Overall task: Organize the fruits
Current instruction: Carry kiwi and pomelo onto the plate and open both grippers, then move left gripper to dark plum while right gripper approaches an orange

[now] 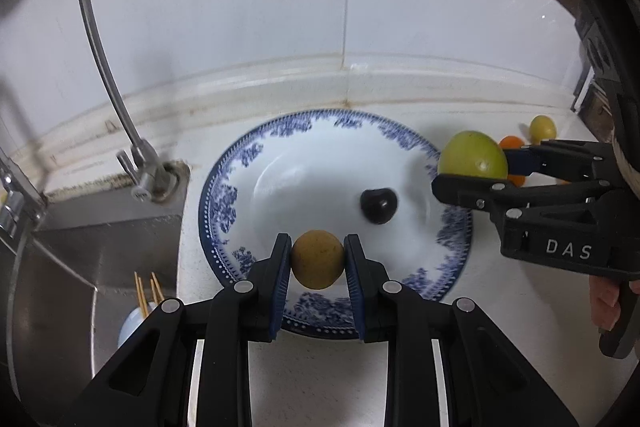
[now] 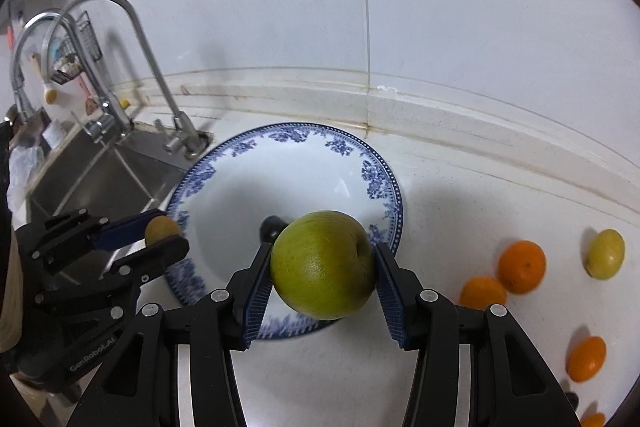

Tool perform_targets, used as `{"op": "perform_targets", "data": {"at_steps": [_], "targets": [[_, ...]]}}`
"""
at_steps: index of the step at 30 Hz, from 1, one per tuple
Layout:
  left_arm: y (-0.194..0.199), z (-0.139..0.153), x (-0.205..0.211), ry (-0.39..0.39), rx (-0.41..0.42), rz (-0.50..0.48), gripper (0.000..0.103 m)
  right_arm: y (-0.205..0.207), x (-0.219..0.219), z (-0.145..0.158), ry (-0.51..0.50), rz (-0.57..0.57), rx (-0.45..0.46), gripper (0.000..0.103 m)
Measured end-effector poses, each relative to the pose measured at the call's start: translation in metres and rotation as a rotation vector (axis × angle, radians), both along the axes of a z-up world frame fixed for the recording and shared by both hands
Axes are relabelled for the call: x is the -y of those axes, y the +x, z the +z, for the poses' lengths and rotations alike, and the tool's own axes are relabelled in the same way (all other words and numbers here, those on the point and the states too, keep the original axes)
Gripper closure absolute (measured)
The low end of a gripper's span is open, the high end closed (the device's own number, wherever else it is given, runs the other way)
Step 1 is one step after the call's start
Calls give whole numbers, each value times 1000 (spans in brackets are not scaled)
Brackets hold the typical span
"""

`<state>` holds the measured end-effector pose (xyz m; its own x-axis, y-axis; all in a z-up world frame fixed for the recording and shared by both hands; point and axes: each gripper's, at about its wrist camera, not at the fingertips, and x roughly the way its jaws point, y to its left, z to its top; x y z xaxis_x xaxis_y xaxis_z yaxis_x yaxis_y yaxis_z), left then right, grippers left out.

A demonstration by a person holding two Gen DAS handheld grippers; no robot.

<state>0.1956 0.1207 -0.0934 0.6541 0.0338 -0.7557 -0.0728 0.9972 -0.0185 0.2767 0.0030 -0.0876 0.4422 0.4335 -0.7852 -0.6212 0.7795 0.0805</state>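
Note:
A blue-and-white patterned plate [image 1: 224,195] [image 2: 380,183] lies on the white counter by the wall. One dark round fruit [image 1: 378,205] [image 2: 271,227] rests in it. My left gripper [image 1: 317,261] [image 2: 162,235] is shut on a small brownish-yellow round fruit [image 1: 317,259] [image 2: 160,229], held over the plate's near rim. My right gripper [image 2: 323,267] [image 1: 472,169] is shut on a large green fruit [image 2: 323,265] [image 1: 472,155], held above the plate's right side.
Several oranges [image 2: 521,267] and a small yellow-green fruit [image 2: 605,253] [image 1: 542,128] lie on the counter right of the plate. A steel sink [image 1: 100,235] with a curved tap [image 1: 100,39] [image 2: 152,67] sits left of the plate. A cup of sticks [image 1: 140,307] stands near the sink.

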Motion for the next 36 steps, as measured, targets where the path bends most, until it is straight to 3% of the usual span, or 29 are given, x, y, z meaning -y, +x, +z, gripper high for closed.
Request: {"op": "perform_targets", "data": {"at_steps": [8,11,12,15,28,36], "targets": [[9,-13,0,9,-43,-7,76,14,-8,-17,-18,8,-41,53],[8,-9,1,30,-34,-6,64,16,-8,-19,-9,9,-62,52],[7,-8,1,32,-29,-5,61,15,-7,-18,-2,8,-61,46],[2,-1,-2,36,-18,11,60,11,-6,-10,20,13,-30,36],[-36,53,19,40,95,39,49,-26,28,31,54,-57,76,36],[-66,75,57,50,164,-15,40,-66,70,53,65,-115,149,36]]}}
